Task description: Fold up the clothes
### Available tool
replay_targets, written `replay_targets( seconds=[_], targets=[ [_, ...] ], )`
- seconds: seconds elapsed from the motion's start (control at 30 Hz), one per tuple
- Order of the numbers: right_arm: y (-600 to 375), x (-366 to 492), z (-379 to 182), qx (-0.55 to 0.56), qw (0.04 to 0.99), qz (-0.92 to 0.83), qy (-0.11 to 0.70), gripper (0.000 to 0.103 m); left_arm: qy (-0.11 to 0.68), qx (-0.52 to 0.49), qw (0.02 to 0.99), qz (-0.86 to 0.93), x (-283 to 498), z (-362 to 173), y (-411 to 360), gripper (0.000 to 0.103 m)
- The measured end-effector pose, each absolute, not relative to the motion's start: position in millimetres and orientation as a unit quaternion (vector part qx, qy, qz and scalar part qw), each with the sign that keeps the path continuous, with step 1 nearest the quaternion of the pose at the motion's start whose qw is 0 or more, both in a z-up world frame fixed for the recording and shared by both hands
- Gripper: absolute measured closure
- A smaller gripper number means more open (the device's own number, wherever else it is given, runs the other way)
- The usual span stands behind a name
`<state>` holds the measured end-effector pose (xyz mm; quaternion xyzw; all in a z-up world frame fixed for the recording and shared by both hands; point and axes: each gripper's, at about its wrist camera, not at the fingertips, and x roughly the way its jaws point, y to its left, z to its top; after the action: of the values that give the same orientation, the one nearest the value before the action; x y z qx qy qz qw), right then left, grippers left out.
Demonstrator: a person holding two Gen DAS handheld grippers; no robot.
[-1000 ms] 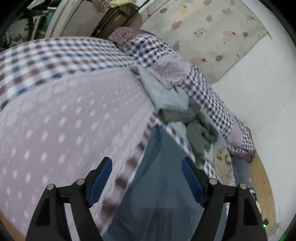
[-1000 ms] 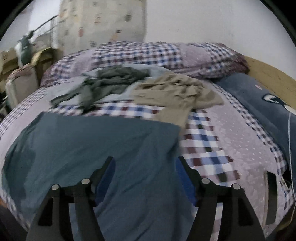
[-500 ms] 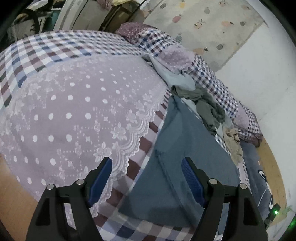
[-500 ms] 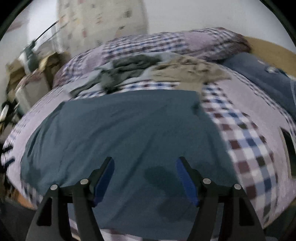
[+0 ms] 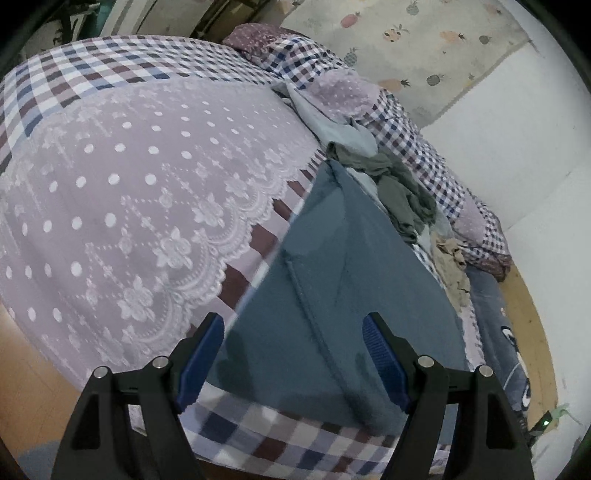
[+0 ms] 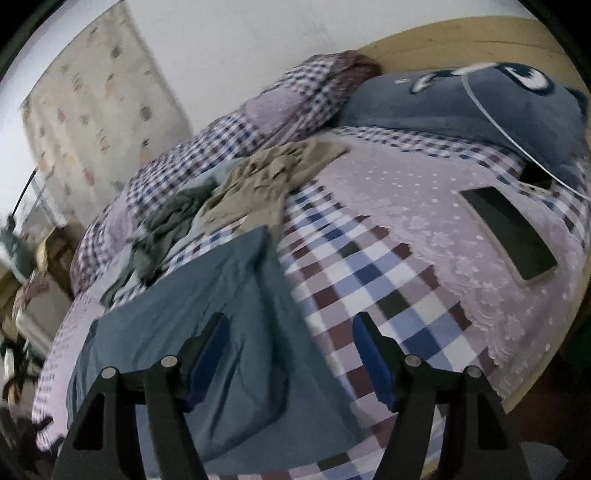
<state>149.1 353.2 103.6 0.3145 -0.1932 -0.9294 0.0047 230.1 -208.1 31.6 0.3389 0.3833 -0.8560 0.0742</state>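
Since the earlier frames the right wrist view has swung to the right, so that the blue garment [image 6: 207, 325] now lies left of centre rather than filling the lower field, and a dark tablet [image 6: 511, 232] has come into sight; the left wrist view has shifted only slightly. The blue garment [image 5: 332, 295] lies spread flat on the bed, near its front edge, with a seam running lengthwise and one edge folded over. Left gripper [image 5: 293, 360]: jaws wide apart, blue pads on either side of the garment's near portion, nothing held; whether the pads touch the cloth cannot be told. Right gripper [image 6: 290, 363]: jaws equally wide apart, empty, the left pad above the garment and the right pad above the checked bedspread [image 6: 369, 288]. Beyond the garment, towards the wall, lies a heap of unfolded clothes: a grey-green piece [image 5: 399, 192], a pale blue piece [image 5: 332, 125] and a tan piece [image 6: 266, 177]. A rolled checked quilt [image 5: 406, 136] runs along the wall behind the heap. The bedspread combines checked squares with a lilac dotted panel [image 5: 129, 184] edged in lace. A dark blue pillow [image 6: 480, 103] with a cartoon face rests at the wooden headboard [image 6: 443, 40], a white cable [image 6: 498, 125] crossing it. A fruit-print curtain [image 5: 424, 33] hangs on the wall.
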Motion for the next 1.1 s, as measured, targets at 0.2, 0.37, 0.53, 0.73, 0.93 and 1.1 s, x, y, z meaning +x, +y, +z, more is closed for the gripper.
replay_targets(
  seconds=[0.2, 0.37, 0.53, 0.73, 0.93, 1.1],
  targets=[
    [335, 145, 95, 0.337, 0.048, -0.927, -0.158, 0.050, 0.368, 0.346, 0.065, -0.861, 225, 35, -193, 0.022],
    [342, 140, 87, 0.355, 0.066, -0.912, -0.195, 0.064, 0.359, 0.356, 0.067, -0.860, 220, 33, -189, 0.022],
    [324, 126, 70, 0.403, 0.082, -0.897, -0.163, 0.069, 0.352, 0.361, 0.063, -0.861, 216, 31, -186, 0.022],
    [311, 114, 50, 0.451, 0.076, -0.880, -0.125, 0.101, 0.341, 0.370, 0.061, -0.862, 212, 28, -183, 0.022],
    [314, 120, 63, 0.421, 0.032, -0.901, -0.102, 0.103, 0.341, 0.374, 0.068, -0.860, 213, 26, -185, 0.022],
    [306, 116, 57, 0.436, 0.007, -0.897, -0.074, 0.099, 0.347, 0.378, 0.078, -0.855, 215, 23, -188, 0.022]
  ],
)
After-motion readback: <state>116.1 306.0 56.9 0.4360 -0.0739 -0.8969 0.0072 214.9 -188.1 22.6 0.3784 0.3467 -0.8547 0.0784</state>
